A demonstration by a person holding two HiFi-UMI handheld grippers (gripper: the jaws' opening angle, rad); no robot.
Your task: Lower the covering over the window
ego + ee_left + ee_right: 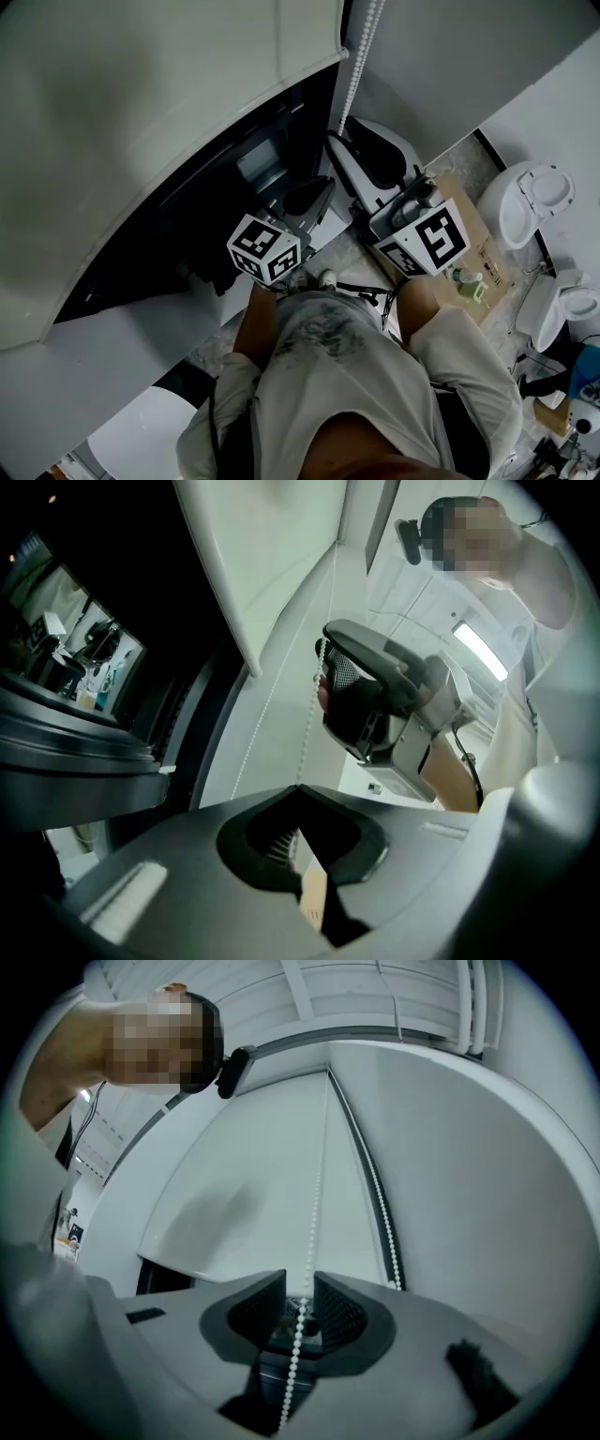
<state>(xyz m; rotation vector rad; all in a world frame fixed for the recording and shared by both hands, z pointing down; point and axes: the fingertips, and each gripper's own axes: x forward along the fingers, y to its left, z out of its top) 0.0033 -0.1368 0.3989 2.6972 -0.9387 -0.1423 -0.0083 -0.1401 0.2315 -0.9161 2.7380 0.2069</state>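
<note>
Against blind (244, 1194), bead chain (312, 1215) hangs between parted jaws of right hand-held gripper (300, 1277).

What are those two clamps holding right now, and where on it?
The left gripper is shut on one strand of the bead chain. The right gripper holds nothing: the chain hangs loose between its open jaws.
</note>
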